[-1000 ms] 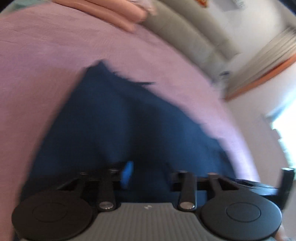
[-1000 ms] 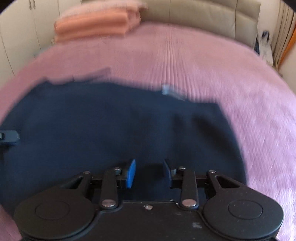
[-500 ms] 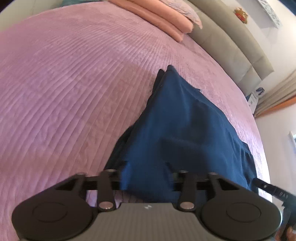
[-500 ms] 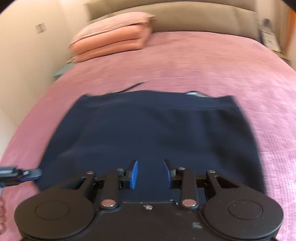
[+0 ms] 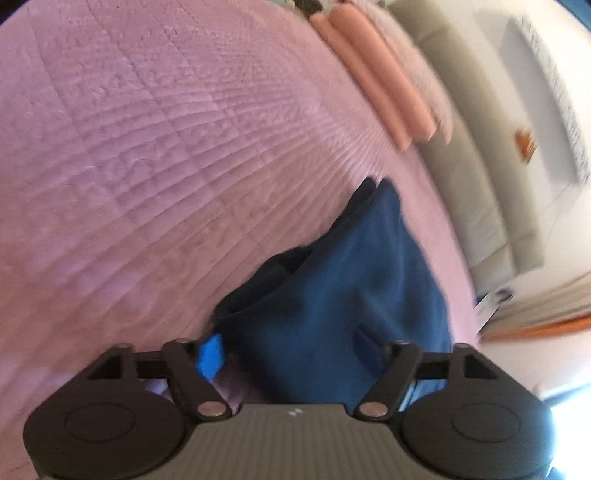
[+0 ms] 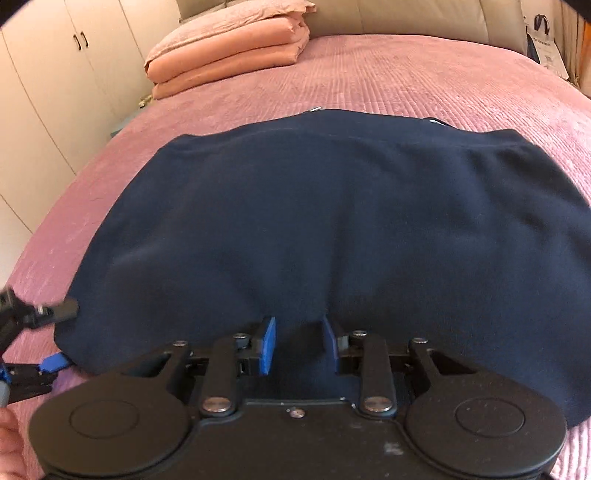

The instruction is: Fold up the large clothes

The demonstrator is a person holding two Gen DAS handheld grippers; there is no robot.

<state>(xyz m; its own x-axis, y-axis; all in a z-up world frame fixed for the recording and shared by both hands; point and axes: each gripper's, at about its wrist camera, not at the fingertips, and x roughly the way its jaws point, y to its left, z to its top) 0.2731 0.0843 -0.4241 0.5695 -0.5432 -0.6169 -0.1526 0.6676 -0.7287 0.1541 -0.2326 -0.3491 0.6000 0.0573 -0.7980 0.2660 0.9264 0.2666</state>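
A navy garment (image 6: 332, 221) lies folded on the purple quilted bed (image 6: 424, 74). My right gripper (image 6: 298, 345) sits at its near edge. A bunched fold of cloth is pinched between the blue pads (image 6: 267, 347), and the jaws are still closing. At the garment's left corner my left gripper (image 6: 59, 336) stands wide, jaws opening. In the left wrist view the garment (image 5: 332, 302) runs between the spread fingers of the left gripper (image 5: 306, 350). One blue pad (image 5: 210, 354) shows clear of the cloth; the other is hidden behind it.
A stack of folded peach bedding with a pillow on top (image 6: 229, 55) sits at the head of the bed, below a beige headboard (image 6: 406, 18). White wardrobe doors (image 6: 55, 74) line the left side. A bag (image 6: 543, 44) stands at the far right corner.
My left gripper's jaws have spread and let the garment's corner go, while its view rolled and swung. The right gripper has shifted with the cloth in it, and the garment now lies spread flat.
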